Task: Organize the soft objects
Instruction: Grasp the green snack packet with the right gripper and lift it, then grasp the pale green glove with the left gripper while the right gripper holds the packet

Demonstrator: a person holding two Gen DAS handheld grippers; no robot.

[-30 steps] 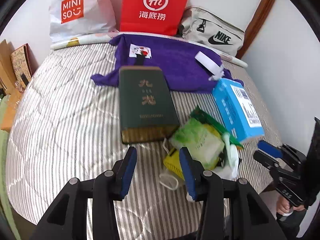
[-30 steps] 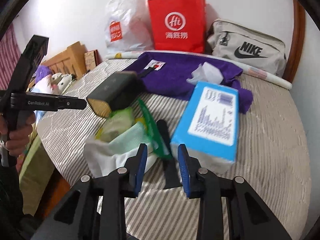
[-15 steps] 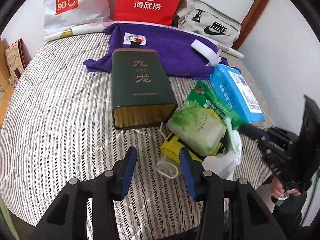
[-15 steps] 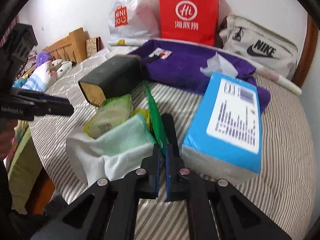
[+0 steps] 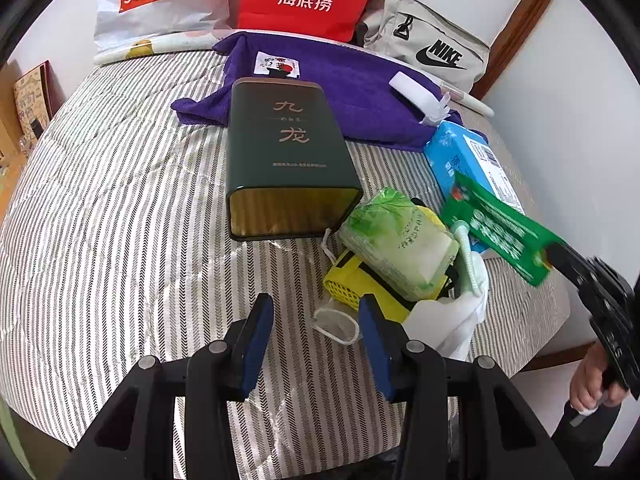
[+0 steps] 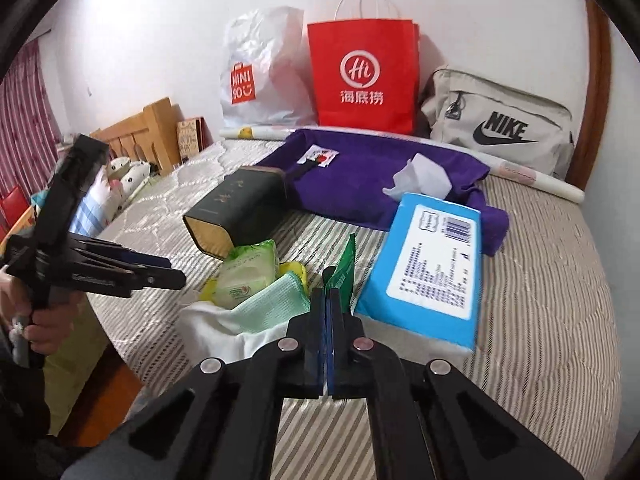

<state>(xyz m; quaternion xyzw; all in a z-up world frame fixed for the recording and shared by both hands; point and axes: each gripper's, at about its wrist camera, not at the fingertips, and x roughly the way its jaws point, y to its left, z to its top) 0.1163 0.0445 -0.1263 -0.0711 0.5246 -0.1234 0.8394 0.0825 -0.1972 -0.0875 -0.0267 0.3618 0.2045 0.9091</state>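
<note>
Green packet (image 5: 502,227): the right claw (image 6: 327,300) has its fingers pressed together on one end of this flat sachet, which sticks out ahead of the tips, lifted off the bed (image 5: 112,208). Just left of that claw lie a folded green cloth (image 6: 272,304) over a white cloth (image 6: 212,322), with a pale green wipes pack (image 6: 248,270) and something yellow (image 6: 296,272) beyond them. To its right rests a blue tissue pack (image 6: 434,258). The left claw (image 5: 316,322) hovers spread and empty; a white face mask (image 5: 336,322) lies between its tips, and a dark green tin (image 5: 286,160) stands ahead. Farther ahead, a purple towel (image 5: 340,88) is spread out. Sorting looks barely begun: only the packet is up, and every soft thing lies loose in the pile.
</note>
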